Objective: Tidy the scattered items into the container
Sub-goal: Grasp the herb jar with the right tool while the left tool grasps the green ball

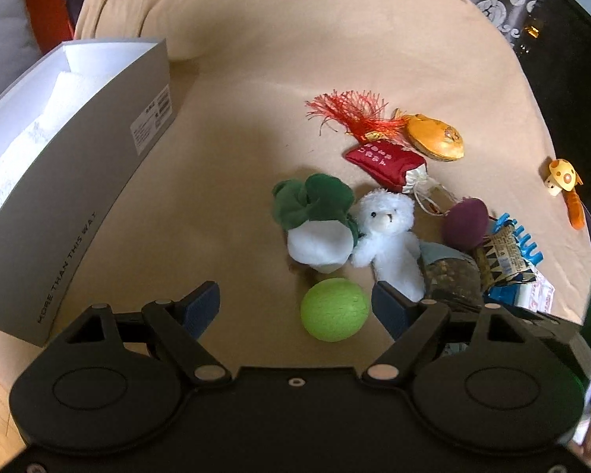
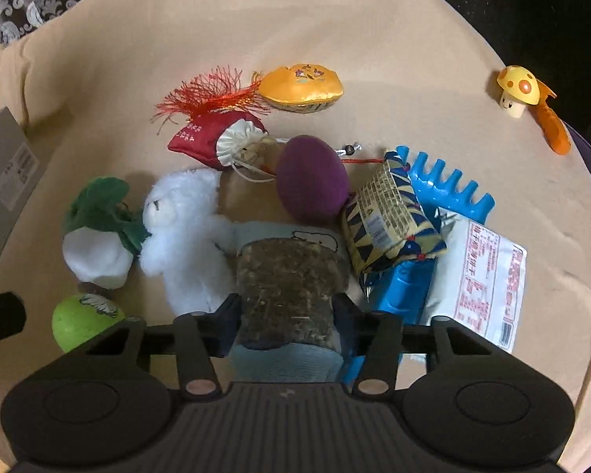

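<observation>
- Box, grey with a white lining, sits at left of the left wrist view. What I can see of the inside shows only white padding, no toys; I judge the tidying barely begun.
- Still out on the cloth: green ball, white bear, green-and-white plush, purple pouch, red pouch with tassel, yellow pouch, mushroom toy, blue rake, patterned packet, white sachet.
- My right gripper sits low centre of its view, jaws drawn in against the sides of a brown-speckled cylinder. The pads look to be touching it; I read that as a grip just made, not yet lifted.
- My left gripper is spread wide and holds nothing. The ball lies between its fingers, nearer the right one, untouched.
- Surface: tan cloth, lightly creased, draped over a rounded top.
- Room: patterned dark fabric at upper corners, wood floor at lower left; the rest is dark.
</observation>
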